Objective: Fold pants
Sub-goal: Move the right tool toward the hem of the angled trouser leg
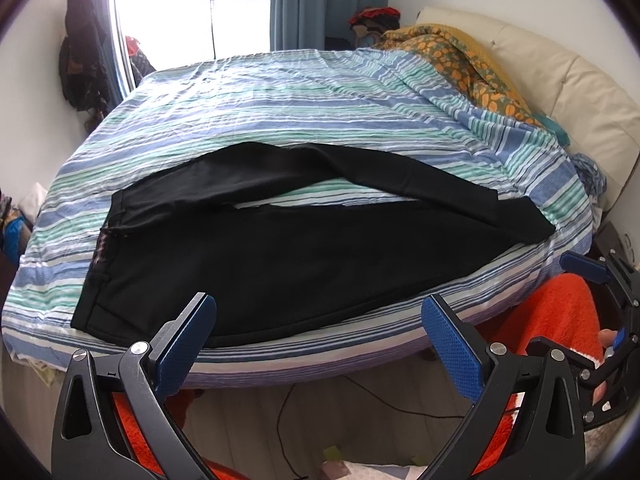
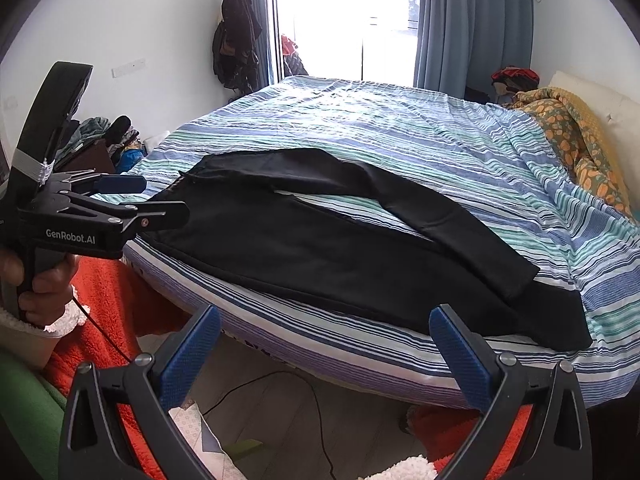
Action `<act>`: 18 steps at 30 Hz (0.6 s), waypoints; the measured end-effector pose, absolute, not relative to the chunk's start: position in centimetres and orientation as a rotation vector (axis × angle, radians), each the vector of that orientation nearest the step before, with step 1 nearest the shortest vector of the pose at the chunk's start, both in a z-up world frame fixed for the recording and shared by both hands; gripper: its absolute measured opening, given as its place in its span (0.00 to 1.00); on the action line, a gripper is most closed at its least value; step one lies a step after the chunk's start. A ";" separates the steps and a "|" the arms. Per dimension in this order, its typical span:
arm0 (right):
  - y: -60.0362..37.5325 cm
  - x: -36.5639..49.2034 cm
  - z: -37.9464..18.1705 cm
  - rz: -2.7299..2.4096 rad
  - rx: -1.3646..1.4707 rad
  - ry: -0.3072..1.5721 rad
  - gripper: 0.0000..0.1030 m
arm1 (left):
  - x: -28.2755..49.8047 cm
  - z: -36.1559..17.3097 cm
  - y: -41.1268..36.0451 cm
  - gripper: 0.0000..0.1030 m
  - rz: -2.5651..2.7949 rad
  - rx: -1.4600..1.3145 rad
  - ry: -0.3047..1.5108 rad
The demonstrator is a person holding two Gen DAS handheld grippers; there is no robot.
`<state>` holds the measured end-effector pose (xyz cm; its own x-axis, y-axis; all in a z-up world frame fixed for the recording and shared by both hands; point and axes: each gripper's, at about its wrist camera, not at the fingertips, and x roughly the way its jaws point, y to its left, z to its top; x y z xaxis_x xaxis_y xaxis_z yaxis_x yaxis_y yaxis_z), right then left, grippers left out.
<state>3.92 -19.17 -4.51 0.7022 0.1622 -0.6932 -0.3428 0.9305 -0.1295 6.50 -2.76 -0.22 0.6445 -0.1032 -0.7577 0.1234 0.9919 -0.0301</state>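
the black pants (image 1: 280, 256) (image 2: 340, 252) lie spread flat on the bed (image 1: 280, 112) (image 2: 400, 136), along its near edge, on a sheet striped blue, green and white. the waistband sits toward the left end and the two legs run off to the right. the legs are parted, with a strip of striped sheet showing between them, and the far leg bends back down to lie over the end of the near leg at the right.

the left claw (image 1: 318, 344) is released, its blue-padded fingers spread wide and grasping nothing; it hangs just short of the bed's edge, in front of the near side of the pants by the waist. in the right wrist view it (image 2: 160, 198) shows from the side, held by a hand (image 2: 44, 280), with its tips over the waistband corner; whether they touch the cloth cannot be told.

the right claw (image 2: 324, 344) is released too, fingers wide apart and empty, off the bed's edge before the near leg.

a crumpled yellow and orange patterned blanket (image 1: 460, 56) (image 2: 576, 136) lies at the right end of the bed against a cream headboard (image 1: 560, 76). blue curtains (image 1: 320, 0) (image 2: 472, 24) hang by a bright window behind. a black cable (image 2: 280, 384) trails on the floor below.
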 end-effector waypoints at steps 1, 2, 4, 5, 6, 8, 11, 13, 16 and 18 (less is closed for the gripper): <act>-19.2 4.0 -4.6 0.284 -0.258 0.744 1.00 | 6.5 -0.2 -2.8 1.00 -0.128 0.027 0.861; -19.1 4.0 -4.6 0.285 -0.258 0.746 1.00 | 6.6 -0.2 -2.8 0.99 -0.127 0.028 0.860; -19.1 4.1 -4.6 0.285 -0.259 0.748 1.00 | 6.6 -0.3 -2.8 1.00 -0.127 0.030 0.861; -19.1 4.1 -4.6 0.285 -0.258 0.748 1.00 | 6.7 -0.3 -2.8 1.00 -0.127 0.031 0.863; -19.1 4.1 -4.6 0.285 -0.258 0.748 1.00 | 6.7 -0.4 -2.9 1.00 -0.127 0.032 0.864; -19.1 4.1 -4.7 0.284 -0.256 0.750 1.00 | 6.7 -0.5 -3.0 1.00 -0.128 0.033 0.867; -19.2 4.1 -4.8 0.282 -0.249 0.753 1.00 | 6.8 -0.6 -3.2 1.00 -0.130 0.037 0.870; -19.2 4.1 -4.9 0.283 -0.244 0.756 1.00 | 6.8 -0.6 -3.3 1.00 -0.131 0.041 0.870; -19.8 4.3 -4.7 0.295 -0.211 0.757 1.00 | 6.9 -0.6 -3.4 1.00 -0.128 0.048 0.873; -21.5 4.9 -4.3 0.289 -0.161 0.736 1.00 | 6.8 -0.4 -3.5 1.00 -0.121 0.054 0.865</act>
<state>4.89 -21.46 -4.29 0.7038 0.2027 -0.6808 -0.3152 0.9480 -0.0436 6.83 -3.53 -0.38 0.6423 -0.0845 -0.7618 0.1279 0.9918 -0.0022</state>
